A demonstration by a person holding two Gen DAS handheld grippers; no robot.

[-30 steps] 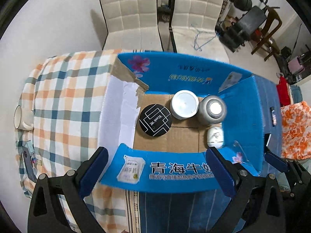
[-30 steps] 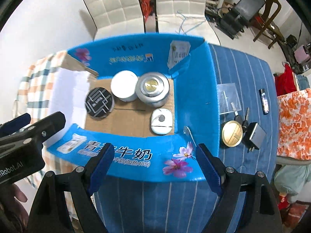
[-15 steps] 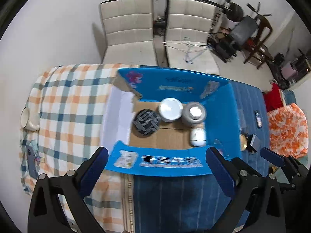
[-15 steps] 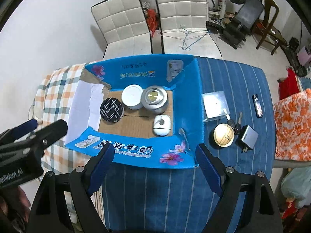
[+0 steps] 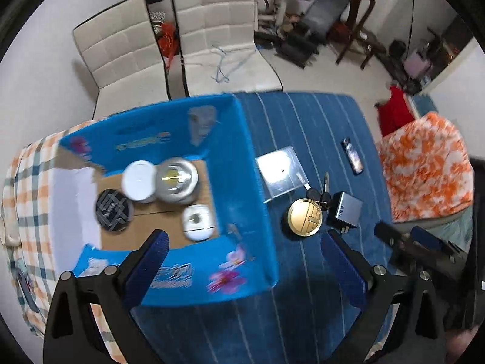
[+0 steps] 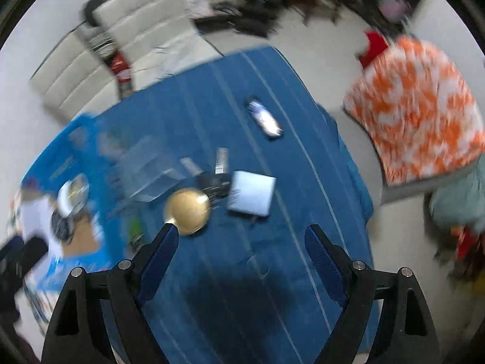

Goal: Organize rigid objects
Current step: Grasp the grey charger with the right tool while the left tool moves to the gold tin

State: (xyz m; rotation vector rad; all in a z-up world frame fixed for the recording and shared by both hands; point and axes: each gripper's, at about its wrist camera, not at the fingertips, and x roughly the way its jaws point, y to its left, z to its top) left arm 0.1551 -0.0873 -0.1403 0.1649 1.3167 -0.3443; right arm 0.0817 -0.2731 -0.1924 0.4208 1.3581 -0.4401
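Blue-cloth table (image 5: pixel 318 127) w/ box (image 5: pixel 242 188), keys (image 5: pixel 318 195), charger (image 5: pixel 345 212).

Right wrist view: motion-blurred blue box (image 6: pixel 72 163)

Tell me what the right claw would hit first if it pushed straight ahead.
Probably the bare blue striped cloth: nothing lies between the open right claw. The gold round tin sits just off its left finger, though blur leaves depth unclear.
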